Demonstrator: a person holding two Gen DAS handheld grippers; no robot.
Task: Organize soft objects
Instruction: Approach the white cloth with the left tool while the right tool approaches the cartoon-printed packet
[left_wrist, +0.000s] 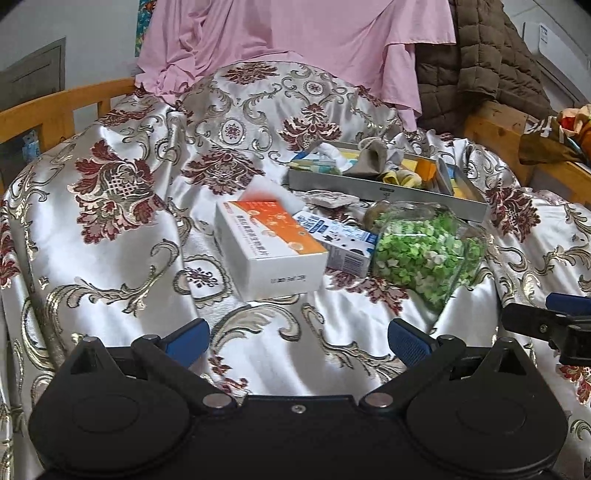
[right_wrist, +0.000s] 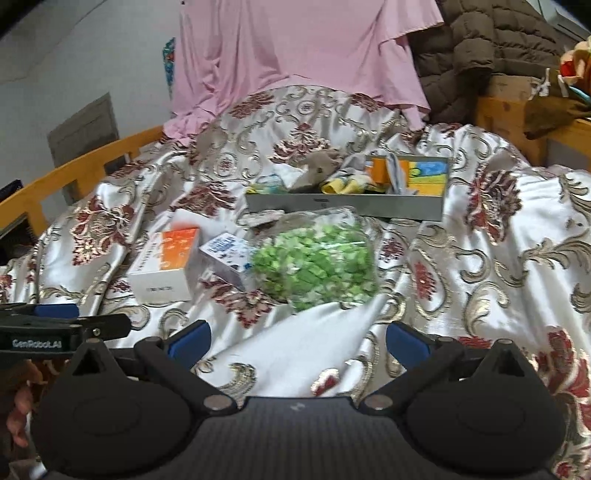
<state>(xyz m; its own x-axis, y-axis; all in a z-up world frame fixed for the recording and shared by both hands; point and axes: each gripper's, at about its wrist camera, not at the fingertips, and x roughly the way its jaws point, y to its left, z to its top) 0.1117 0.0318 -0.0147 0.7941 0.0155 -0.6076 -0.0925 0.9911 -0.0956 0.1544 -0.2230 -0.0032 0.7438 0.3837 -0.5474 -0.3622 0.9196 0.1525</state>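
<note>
Both the left gripper (left_wrist: 298, 338) and the right gripper (right_wrist: 298, 338) are hovering side by side, jaws spread wide, gripping nothing.

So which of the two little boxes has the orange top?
The bigger white box, lying left of the jar of green bits. Its top is orange. The smaller box, wedged between it and the jar, is blue and white instead.

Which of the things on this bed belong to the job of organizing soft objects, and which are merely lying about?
Belonging to the job:
grey tray
grey cloth in the tray
yellow cloth in the tray
left gripper and right gripper, both open

Merely lying about:
orange-and-white box
blue-and-white carton
jar of green pieces
brown quilted jacket
</note>
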